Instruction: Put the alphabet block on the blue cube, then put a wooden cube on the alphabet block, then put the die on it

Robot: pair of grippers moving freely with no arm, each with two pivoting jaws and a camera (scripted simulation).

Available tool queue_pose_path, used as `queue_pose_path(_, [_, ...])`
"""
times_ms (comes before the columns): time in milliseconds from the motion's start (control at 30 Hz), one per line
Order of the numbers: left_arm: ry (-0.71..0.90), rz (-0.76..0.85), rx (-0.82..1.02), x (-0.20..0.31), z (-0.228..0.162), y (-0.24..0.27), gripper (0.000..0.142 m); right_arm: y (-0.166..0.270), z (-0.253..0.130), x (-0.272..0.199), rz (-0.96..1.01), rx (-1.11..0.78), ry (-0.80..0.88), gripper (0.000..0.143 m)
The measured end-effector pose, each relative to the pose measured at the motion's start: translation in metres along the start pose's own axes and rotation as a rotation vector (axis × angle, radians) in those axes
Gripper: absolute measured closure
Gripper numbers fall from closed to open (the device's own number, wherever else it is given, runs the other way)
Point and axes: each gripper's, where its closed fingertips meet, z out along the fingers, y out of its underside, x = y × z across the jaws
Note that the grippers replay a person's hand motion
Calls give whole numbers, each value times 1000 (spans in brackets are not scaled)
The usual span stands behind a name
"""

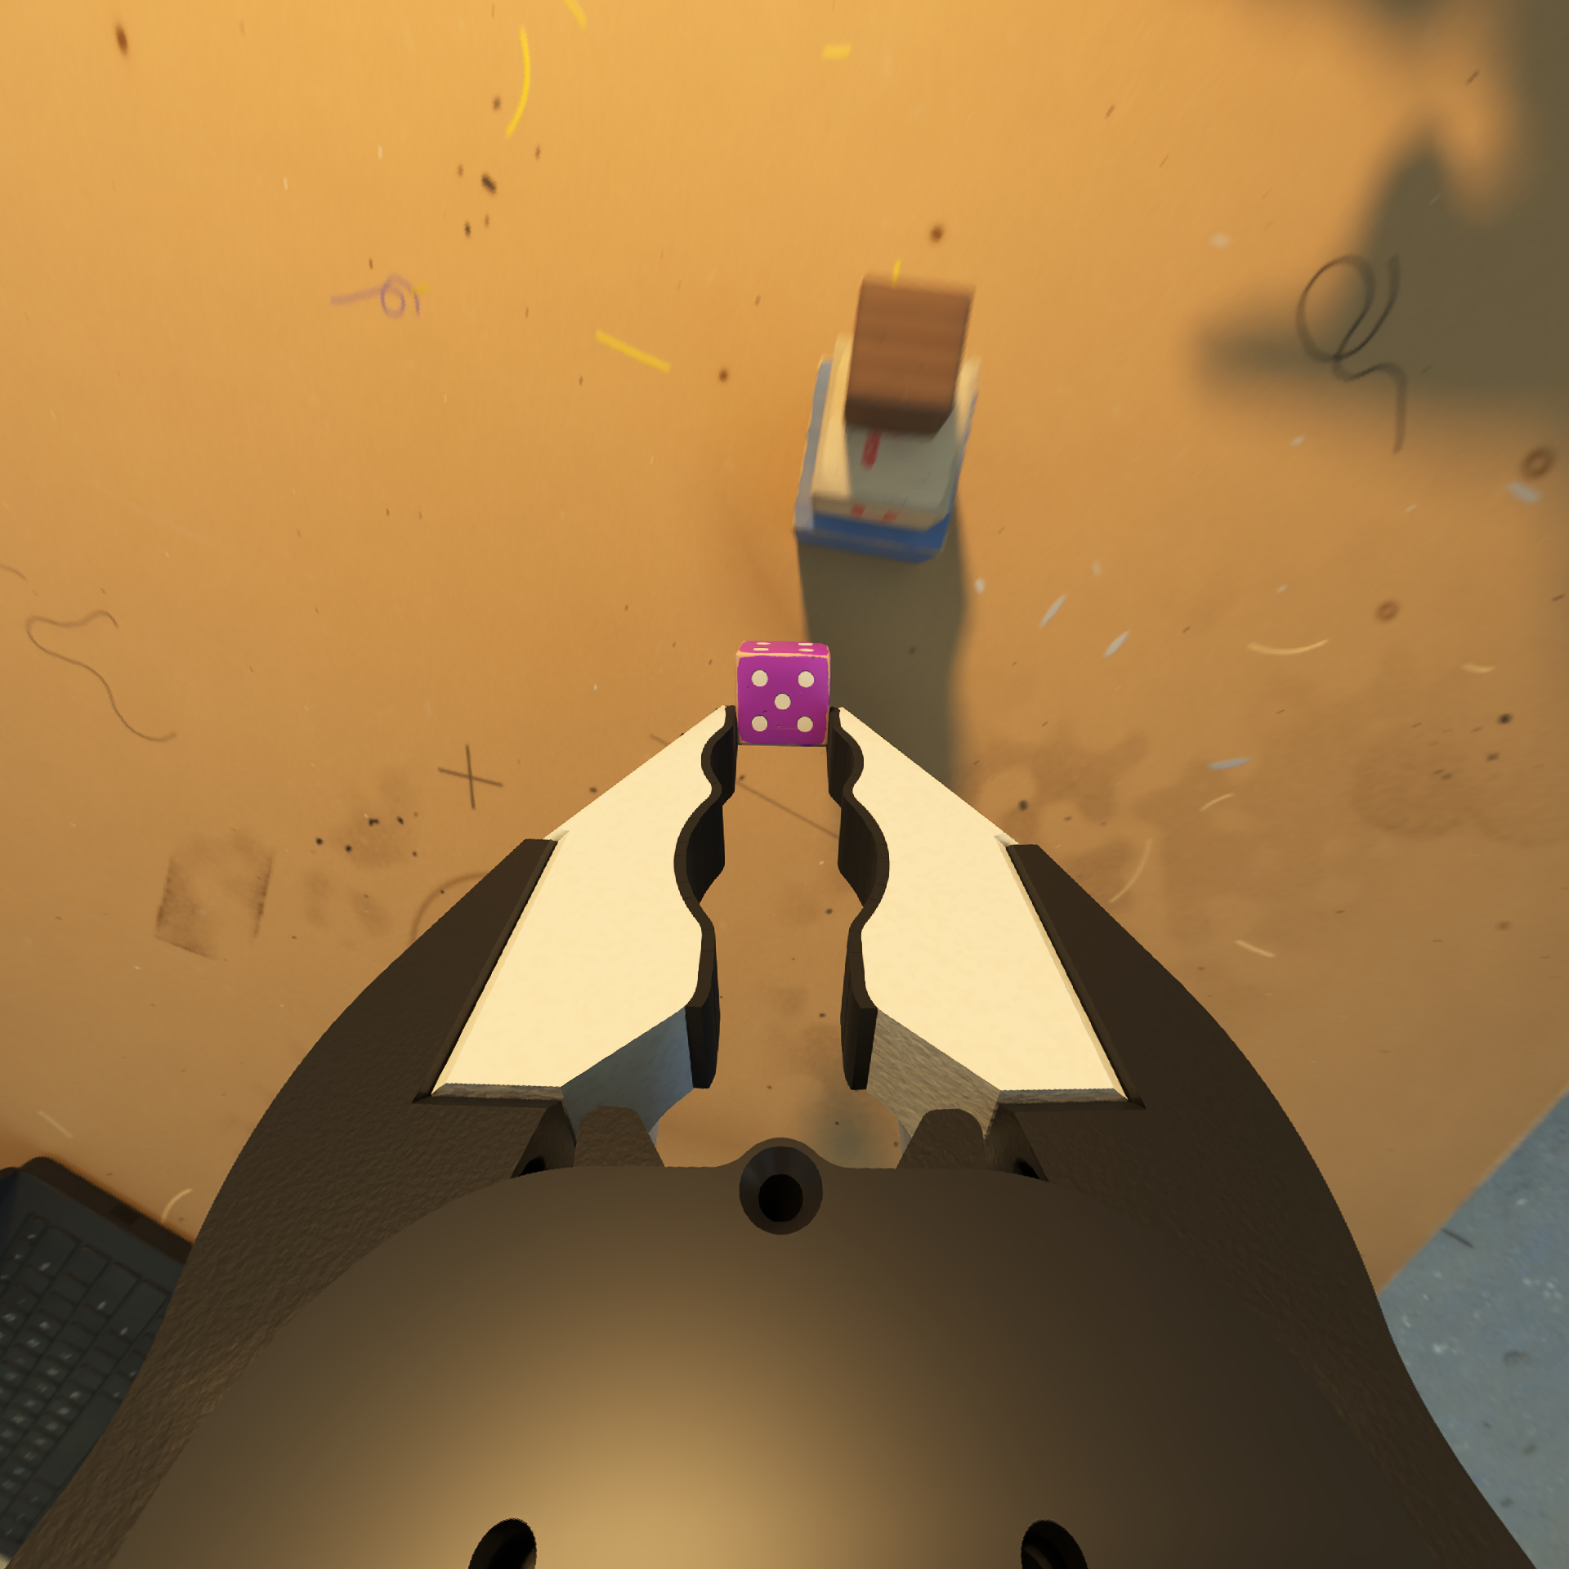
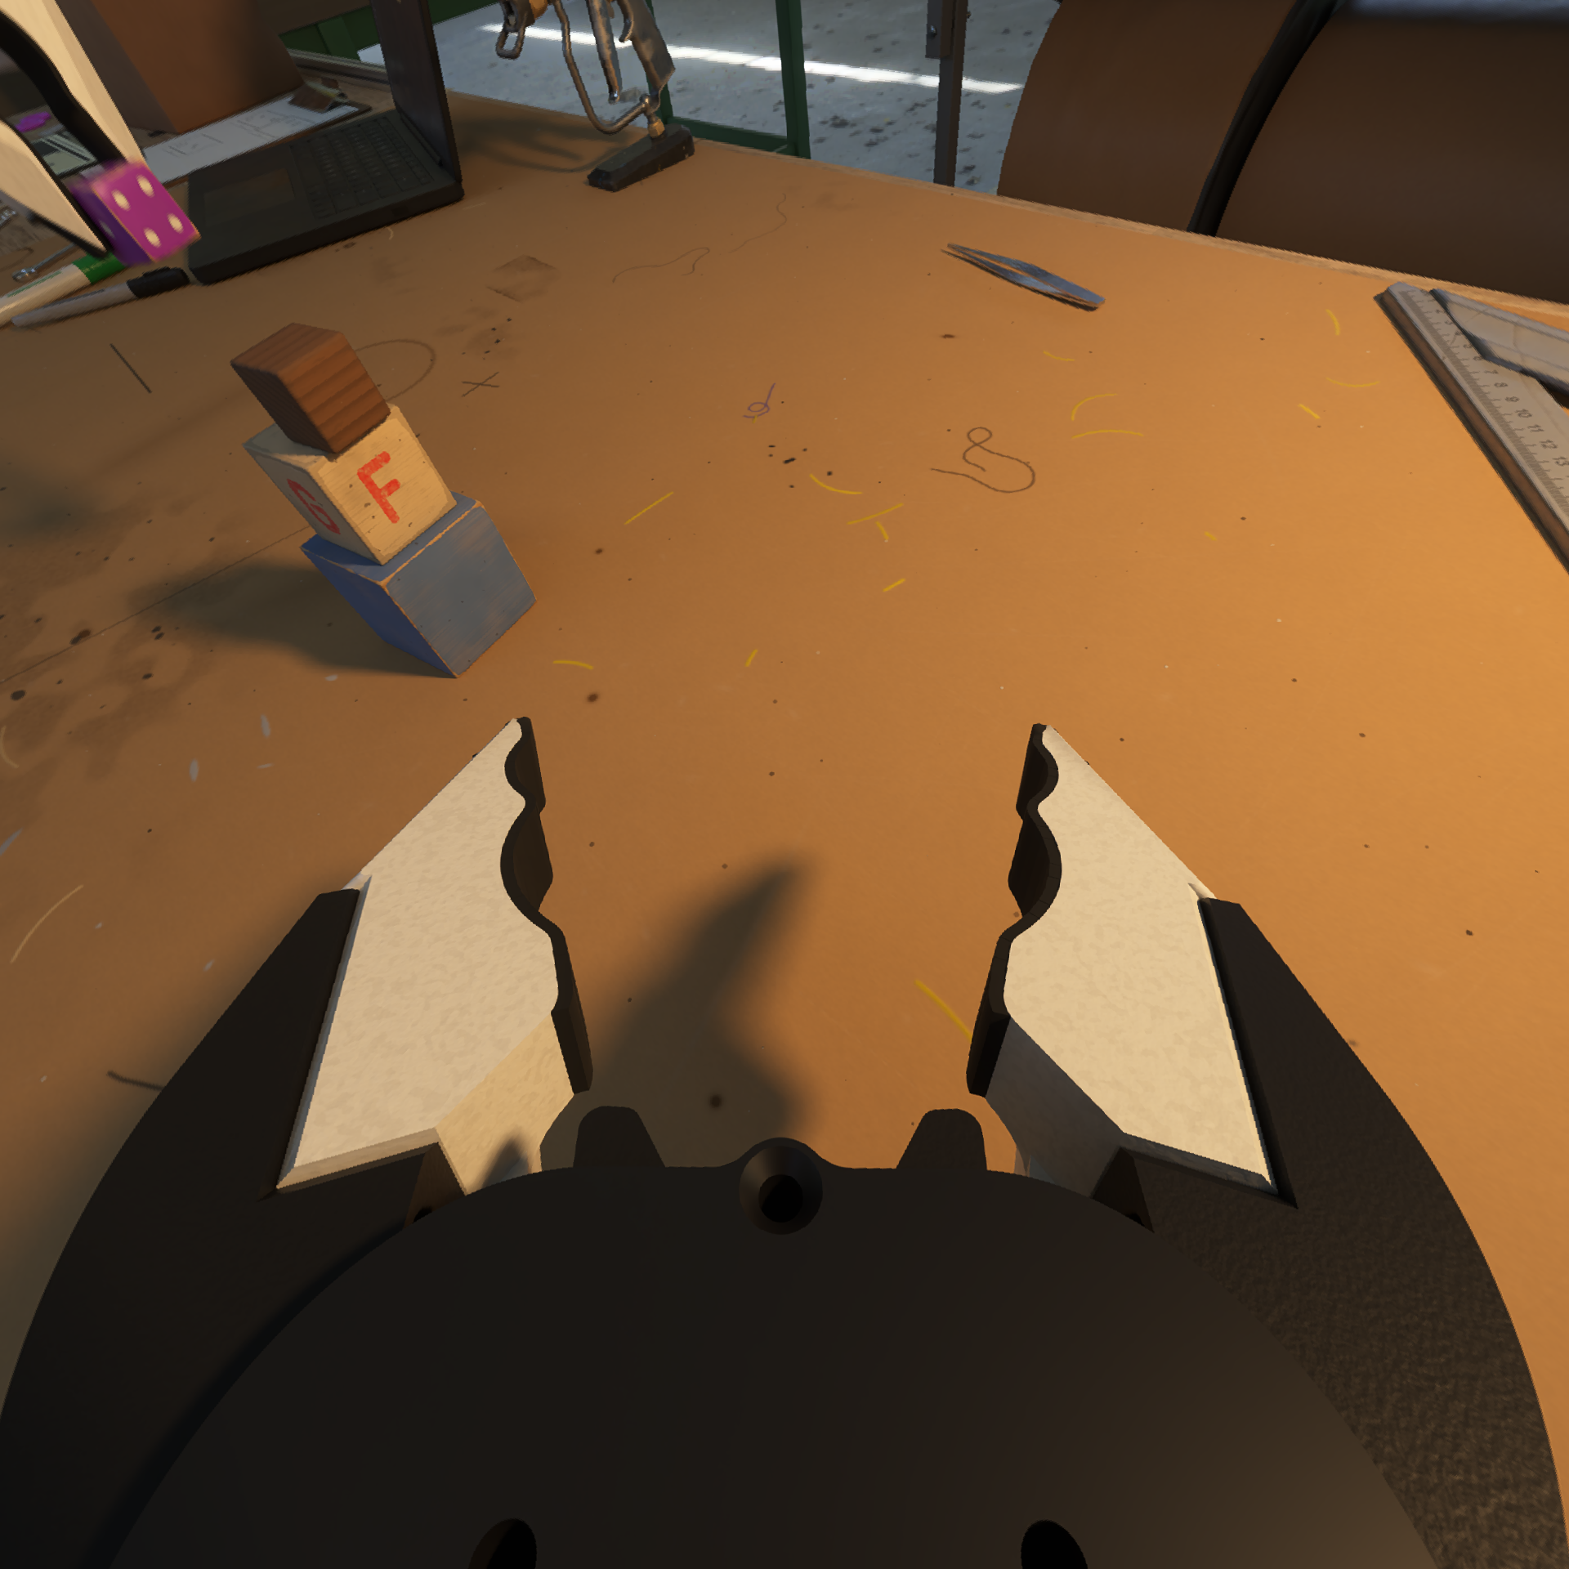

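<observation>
My left gripper (image 1: 782, 722) is shut on a magenta die (image 1: 782, 694) with white pips and holds it high above the table, short of the stack. The stack shows ahead: a brown wooden cube (image 1: 908, 352) on the pale alphabet block (image 1: 883, 467) on the blue cube (image 1: 870, 537). In the right wrist view the same stack stands at left: wooden cube (image 2: 310, 386), alphabet block (image 2: 361, 488), blue cube (image 2: 424, 586). The die (image 2: 136, 212) and the left gripper's fingers (image 2: 51, 144) show at upper left. My right gripper (image 2: 781, 747) is open and empty over bare table, right of the stack.
A dark laptop (image 2: 331, 178) sits at the back left, its keyboard also in the left wrist view (image 1: 68, 1324). Markers (image 2: 93, 284) lie beside it. A clamp stand (image 2: 628, 127), metal tweezers (image 2: 1027, 276) and a steel ruler (image 2: 1494, 399) lie toward the back and right edge.
</observation>
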Motion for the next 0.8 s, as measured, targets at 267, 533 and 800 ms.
queue_pose_path(267, [48, 4, -11, 26, -6, -60, 122, -1, -4, 2, 5, 6, 0, 31])
queue_pose_path(533, [74, 33, -63, 30, 23, -61, 122, -3, -7, 3, 7, 15, -2, 31])
queue_pose_path(800, [73, 34, -63, 28, 29, -59, 122, -4, -7, 5, 11, 17, 2, 31])
